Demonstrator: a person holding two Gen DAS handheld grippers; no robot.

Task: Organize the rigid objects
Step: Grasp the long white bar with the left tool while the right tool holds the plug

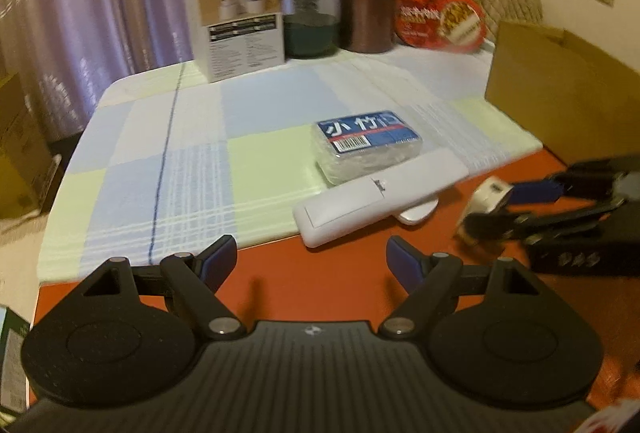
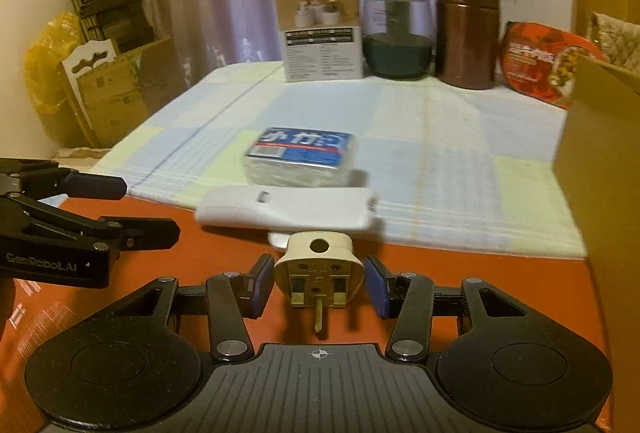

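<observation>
Straddling a cream plastic plug adapter on the glossy red worktop, the right claw stands part-open, pads just clear of its sides; the left claw gapes empty.

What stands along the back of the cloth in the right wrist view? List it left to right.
White carton → glass jar with the dark green base → copper-brown canister → red food packet.
</observation>
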